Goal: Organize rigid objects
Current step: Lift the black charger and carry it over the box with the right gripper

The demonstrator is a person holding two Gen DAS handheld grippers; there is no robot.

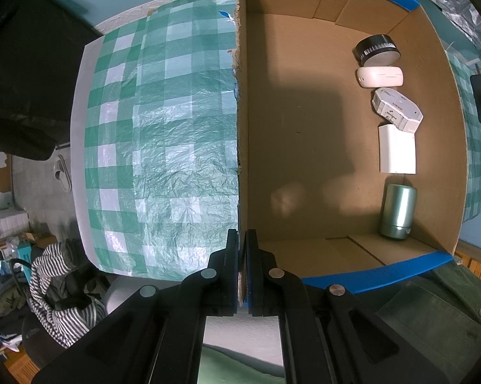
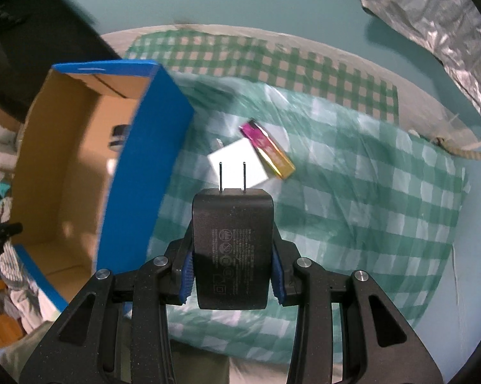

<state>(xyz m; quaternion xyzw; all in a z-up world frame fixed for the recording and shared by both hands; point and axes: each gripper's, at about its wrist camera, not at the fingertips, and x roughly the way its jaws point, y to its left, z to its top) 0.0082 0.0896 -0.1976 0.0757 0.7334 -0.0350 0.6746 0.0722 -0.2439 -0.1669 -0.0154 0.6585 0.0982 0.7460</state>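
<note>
My left gripper points down and is shut on the left wall of an open cardboard box. Along the box's right wall lie a black round tin, a white oval case, a white octagonal pack, a white block and a pale green cylinder. My right gripper is shut on a black plug adapter, prongs pointing away, above the checked cloth. Below it lie a white charger and a magenta-and-gold bar. The box's blue outer wall stands to the left.
A green-and-white checked cloth covers the table under the box. A crinkled silver foil bag lies at the far right, and a rope end rests at the cloth's right edge. Striped clothing sits below the table's left side.
</note>
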